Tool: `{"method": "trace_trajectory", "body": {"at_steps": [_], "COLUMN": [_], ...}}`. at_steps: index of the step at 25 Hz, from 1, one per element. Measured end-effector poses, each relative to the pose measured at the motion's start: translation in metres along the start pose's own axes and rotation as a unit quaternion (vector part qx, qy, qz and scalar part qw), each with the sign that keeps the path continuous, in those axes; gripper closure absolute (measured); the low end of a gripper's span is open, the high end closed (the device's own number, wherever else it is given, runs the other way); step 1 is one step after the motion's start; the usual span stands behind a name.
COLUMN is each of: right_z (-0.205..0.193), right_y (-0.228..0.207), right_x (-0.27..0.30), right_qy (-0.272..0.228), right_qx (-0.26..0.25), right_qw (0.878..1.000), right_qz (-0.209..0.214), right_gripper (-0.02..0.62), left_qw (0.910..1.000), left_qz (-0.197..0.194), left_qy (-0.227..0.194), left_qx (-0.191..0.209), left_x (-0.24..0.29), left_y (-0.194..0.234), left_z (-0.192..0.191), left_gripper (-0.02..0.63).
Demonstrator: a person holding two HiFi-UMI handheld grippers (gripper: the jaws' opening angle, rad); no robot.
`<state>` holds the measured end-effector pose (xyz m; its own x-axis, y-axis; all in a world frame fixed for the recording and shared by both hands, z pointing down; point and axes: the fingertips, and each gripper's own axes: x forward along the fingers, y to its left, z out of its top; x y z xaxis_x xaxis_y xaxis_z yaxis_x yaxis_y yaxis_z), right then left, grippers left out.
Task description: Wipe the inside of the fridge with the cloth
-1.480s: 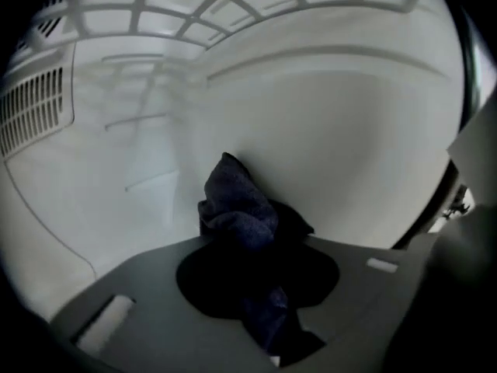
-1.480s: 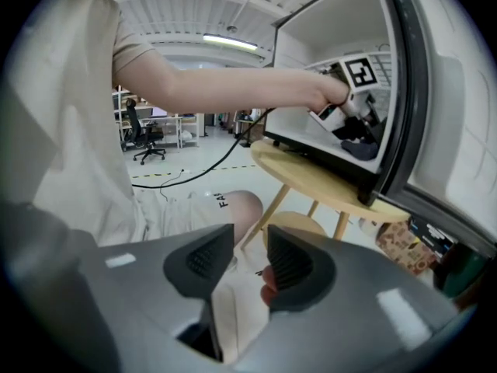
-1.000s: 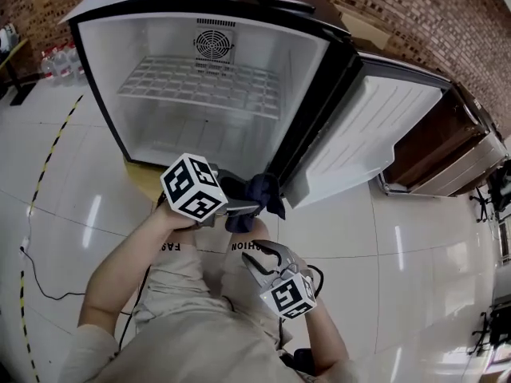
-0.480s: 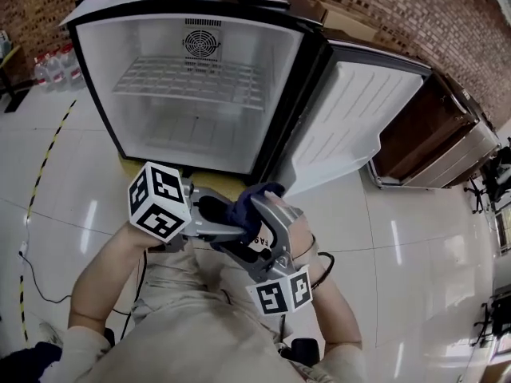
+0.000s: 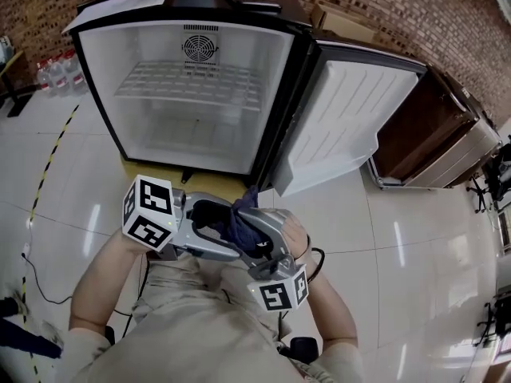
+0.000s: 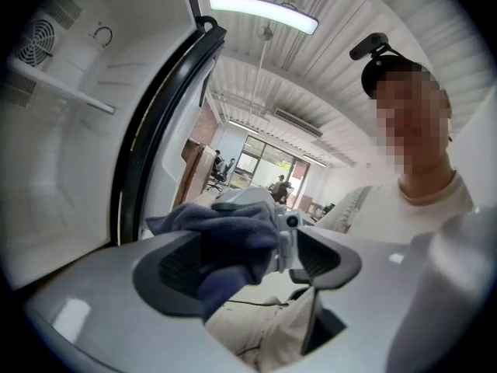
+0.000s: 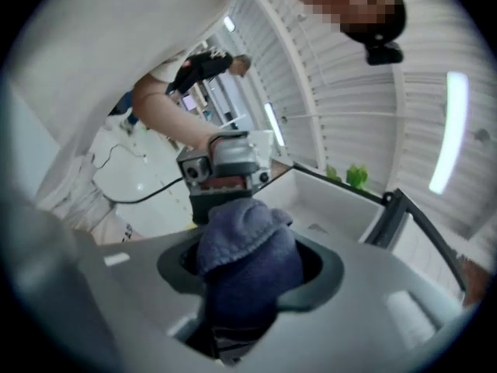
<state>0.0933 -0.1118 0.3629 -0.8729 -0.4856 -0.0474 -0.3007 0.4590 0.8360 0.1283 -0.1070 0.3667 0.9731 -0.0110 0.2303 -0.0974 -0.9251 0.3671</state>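
Note:
The dark blue cloth (image 5: 240, 223) hangs between both grippers in front of the person's lap, below the open fridge (image 5: 96, 94). My left gripper (image 5: 229, 231) points right and its jaws have just been opening; they stand wide apart with the cloth (image 6: 225, 243) loose between the pads. My right gripper (image 5: 254, 228) points up from below and its jaws have just been closing. In the right gripper view the bunched cloth (image 7: 245, 259) fills the gap of the right gripper (image 7: 248, 274) and is pinched there.
The fridge holds a white wire shelf (image 5: 188, 84), and its door (image 5: 335, 126) swings open to the right. A wooden cabinet (image 5: 443, 146) stands at the right and water bottles (image 5: 54, 66) at the far left. A black cable (image 5: 36, 282) and yellow floor tape (image 5: 48, 166) lie to the left.
The right gripper rose from the lap to the cloth and took hold of it. The left gripper drew back from the fridge's foot and its jaws opened off the cloth.

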Motion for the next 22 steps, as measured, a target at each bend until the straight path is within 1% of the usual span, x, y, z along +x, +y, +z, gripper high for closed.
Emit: {"method": "trace_trajectory", "body": {"at_steps": [1,3,4,5,6,7,9,11,13,14,16,18,20,22], "right_z": [0.001,0.002,0.001,-0.001,-0.004,-0.008,-0.018,-0.027,-0.033,-0.036,-0.039,-0.038,-0.034,-0.024], "right_y": [-0.008,-0.025,-0.033,-0.041,-0.050,-0.059,-0.084,-0.114,-0.144,-0.162,-0.205,-0.252,-0.292,-0.320], "right_x": [-0.007,-0.020,-0.025,-0.030,-0.034,-0.038,-0.042,-0.046,-0.052,-0.055,-0.063,-0.069,-0.071,-0.066], "right_qy": [-0.016,-0.039,-0.045,-0.047,-0.046,-0.042,-0.032,-0.026,-0.023,-0.023,-0.034,-0.049,-0.065,-0.085], "right_qx": [0.042,0.120,0.149,0.172,0.191,0.206,0.228,0.243,0.247,0.244,0.225,0.210,0.205,0.198], "right_qw": [0.999,0.991,0.986,0.981,0.977,0.973,0.965,0.959,0.954,0.952,0.949,0.941,0.931,0.925], "right_qz": [-0.013,-0.040,-0.055,-0.070,-0.084,-0.097,-0.121,-0.144,-0.168,-0.182,-0.217,-0.259,-0.296,-0.314], "right_gripper": [0.406,0.426,0.430,0.433,0.437,0.441,0.451,0.460,0.466,0.468,0.468,0.469,0.469,0.469], "left_qw": [0.9997,0.9966,0.9943,0.9918,0.9886,0.9845,0.9721,0.9555,0.9403,0.9342,0.9230,0.9125,0.9065,0.9030], "left_qz": [0.022,0.074,0.093,0.107,0.121,0.137,0.182,0.235,0.275,0.288,0.310,0.327,0.336,0.343], "left_qy": [-0.005,-0.014,-0.028,-0.047,-0.067,-0.084,-0.108,-0.118,-0.126,-0.133,-0.141,-0.145,-0.146,-0.143], "left_qx": [0.009,0.034,0.044,0.051,0.060,0.071,0.101,0.135,0.156,0.163,0.179,0.198,0.210,0.216], "left_x": [-0.003,-0.013,-0.020,-0.028,-0.035,-0.042,-0.056,-0.069,-0.080,-0.084,-0.092,-0.099,-0.103,-0.104], "left_y": [0.005,0.017,0.020,0.021,0.020,0.020,0.024,0.029,0.029,0.027,0.024,0.020,0.015,0.012], "left_z": [0.003,0.009,0.015,0.022,0.029,0.035,0.044,0.049,0.051,0.053,0.060,0.069,0.074,0.074], "left_gripper": [0.207,0.204,0.206,0.213,0.245,0.292,0.338,0.409,0.570,0.600,0.601,0.600,0.601,0.600]}}
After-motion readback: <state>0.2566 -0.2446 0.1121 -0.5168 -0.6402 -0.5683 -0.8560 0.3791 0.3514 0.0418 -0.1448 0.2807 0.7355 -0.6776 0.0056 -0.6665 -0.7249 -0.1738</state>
